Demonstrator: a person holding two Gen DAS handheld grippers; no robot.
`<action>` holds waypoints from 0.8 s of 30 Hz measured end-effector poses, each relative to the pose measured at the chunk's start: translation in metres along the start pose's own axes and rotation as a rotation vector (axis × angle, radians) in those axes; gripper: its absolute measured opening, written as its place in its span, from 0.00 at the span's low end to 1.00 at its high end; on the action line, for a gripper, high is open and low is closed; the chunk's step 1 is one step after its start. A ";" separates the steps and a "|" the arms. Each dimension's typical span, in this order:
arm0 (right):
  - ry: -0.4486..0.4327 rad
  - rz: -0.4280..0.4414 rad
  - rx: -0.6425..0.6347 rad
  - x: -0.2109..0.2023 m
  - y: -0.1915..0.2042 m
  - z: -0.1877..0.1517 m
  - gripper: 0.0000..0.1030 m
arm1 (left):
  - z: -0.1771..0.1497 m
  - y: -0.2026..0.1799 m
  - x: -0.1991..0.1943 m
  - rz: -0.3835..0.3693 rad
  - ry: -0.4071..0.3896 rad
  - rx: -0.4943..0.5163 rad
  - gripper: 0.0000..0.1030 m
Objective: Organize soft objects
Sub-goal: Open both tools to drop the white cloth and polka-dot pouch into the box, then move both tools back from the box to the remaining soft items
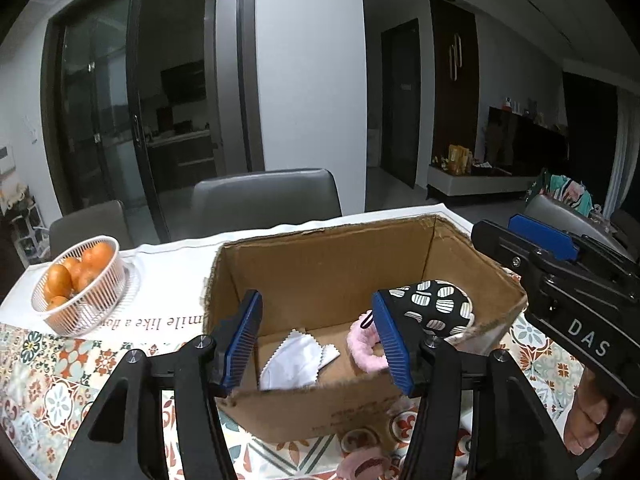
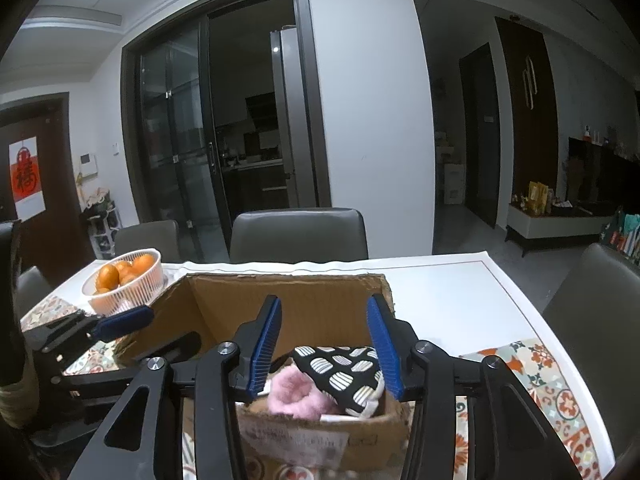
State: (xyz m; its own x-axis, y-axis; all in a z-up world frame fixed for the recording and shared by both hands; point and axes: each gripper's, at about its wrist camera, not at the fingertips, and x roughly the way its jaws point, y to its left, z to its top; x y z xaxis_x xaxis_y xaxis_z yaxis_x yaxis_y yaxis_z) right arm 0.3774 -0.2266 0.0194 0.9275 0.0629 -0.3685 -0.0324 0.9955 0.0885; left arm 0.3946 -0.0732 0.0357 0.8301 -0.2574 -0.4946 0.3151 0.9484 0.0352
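We see a brown cardboard box [image 1: 320, 264] holding a white cloth [image 1: 296, 360], a fluffy pink scrunchie [image 2: 296, 398] and a black pouch [image 2: 344, 372] patterned with white striped ovals. Both grippers are black with blue pads [image 1: 244, 340]. Orange fruit [image 1: 80, 272] fills a white ribbed basket [image 1: 86, 304]. The tablecloth [image 1: 44, 384] shows orange, teal and cream floral tiles.

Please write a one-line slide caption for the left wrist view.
Open left gripper above brown cardboard box holding white cloth, pink fluffy scrunchie, black patterned pouch.
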 end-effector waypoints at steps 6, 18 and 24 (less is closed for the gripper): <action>-0.023 0.004 -0.009 -0.022 0.004 0.000 0.46 | -0.001 -0.003 -0.027 0.025 -0.042 0.011 0.55; -0.079 0.006 -0.022 -0.066 0.013 0.002 0.53 | -0.008 -0.010 -0.074 0.054 -0.104 0.013 0.55; -0.085 0.004 0.007 -0.084 0.012 -0.003 0.55 | -0.014 -0.016 -0.094 0.066 -0.125 0.018 0.56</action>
State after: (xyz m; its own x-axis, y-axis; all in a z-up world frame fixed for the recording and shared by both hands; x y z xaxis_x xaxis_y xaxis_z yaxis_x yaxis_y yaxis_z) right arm 0.2980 -0.2202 0.0491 0.9556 0.0608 -0.2884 -0.0342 0.9948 0.0964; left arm 0.3051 -0.0611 0.0695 0.8998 -0.2163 -0.3789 0.2648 0.9609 0.0804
